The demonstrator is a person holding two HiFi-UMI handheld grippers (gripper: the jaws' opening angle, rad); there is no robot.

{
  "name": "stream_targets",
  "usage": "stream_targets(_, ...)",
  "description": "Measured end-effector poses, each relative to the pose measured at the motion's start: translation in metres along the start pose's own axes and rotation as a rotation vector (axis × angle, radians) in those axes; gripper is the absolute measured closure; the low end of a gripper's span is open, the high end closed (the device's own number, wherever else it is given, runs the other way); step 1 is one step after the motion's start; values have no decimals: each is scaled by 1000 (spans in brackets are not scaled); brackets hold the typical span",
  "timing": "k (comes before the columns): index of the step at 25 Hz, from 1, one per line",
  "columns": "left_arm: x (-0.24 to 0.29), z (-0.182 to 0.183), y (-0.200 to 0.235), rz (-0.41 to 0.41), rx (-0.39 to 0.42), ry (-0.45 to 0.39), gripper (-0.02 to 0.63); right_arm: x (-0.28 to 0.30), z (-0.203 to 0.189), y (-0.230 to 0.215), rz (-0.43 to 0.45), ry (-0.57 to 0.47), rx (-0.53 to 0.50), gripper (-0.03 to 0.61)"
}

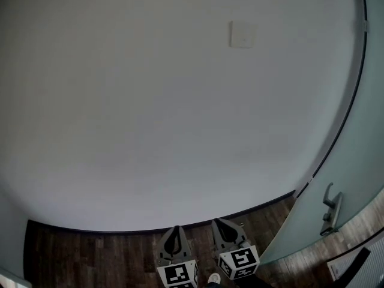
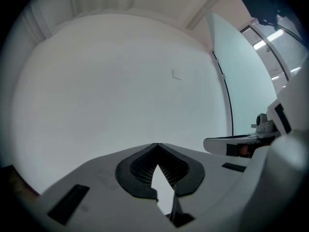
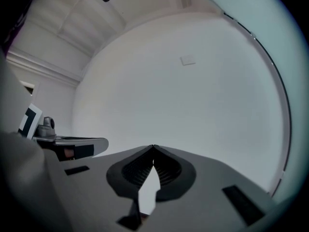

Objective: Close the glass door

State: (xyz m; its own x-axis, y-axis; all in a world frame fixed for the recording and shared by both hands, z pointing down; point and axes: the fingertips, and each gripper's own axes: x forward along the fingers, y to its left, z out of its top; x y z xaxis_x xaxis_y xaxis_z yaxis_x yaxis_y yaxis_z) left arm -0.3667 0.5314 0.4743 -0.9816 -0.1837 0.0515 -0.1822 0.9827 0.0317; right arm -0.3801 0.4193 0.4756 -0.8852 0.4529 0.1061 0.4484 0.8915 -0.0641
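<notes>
A frosted glass door (image 1: 366, 131) stands at the right of the head view, its dark edge curving down to the floor. A metal lever handle (image 1: 331, 210) sits low on it. The same glass door (image 2: 244, 81) shows at the right of the left gripper view, and at the far right edge as the glass door (image 3: 294, 81) in the right gripper view. My left gripper (image 1: 176, 228) and right gripper (image 1: 217, 222) hang side by side at the bottom, both facing a plain white wall, left of the door and apart from it. Both are shut with nothing between the jaws.
A white wall (image 1: 168, 113) fills most of the view, with a small square wall plate (image 1: 242, 34) high up. Dark wooden floor (image 1: 90, 260) runs along the wall's black skirting. A pale floor strip (image 1: 360, 227) lies beyond the door at the right.
</notes>
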Motion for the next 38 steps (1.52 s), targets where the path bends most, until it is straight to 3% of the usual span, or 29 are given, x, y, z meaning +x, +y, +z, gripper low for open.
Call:
stream_targets(3,41,4,-16,-51,-11,-14,615,19,8,-30,-38,-6,-11,580)
stream_targets(11,120,3,-94,-265,-13,9,615,18,11,-123,-238,-6,5,580)
stream_targets(21,202,7,-219,-661,15,29,615,-16,25,-241,-624,-33,42,580)
stream_targets(25,228,25,-267,-864,8,16,615,-32,32,-277,-821,-46,64,580)
stream_targets(31,235,30,-327,-1129,40,-2,615,-69,36,-302,-1078,-68,80,580)
stream_targets(35,206,23,-368,-1348,58,-11,615,-115,25,-292,-1287,-81,103,580)
stream_targets(38,175,25,-389,-1469,46,27,615,-152,21,-275,-1425,-72,140,580)
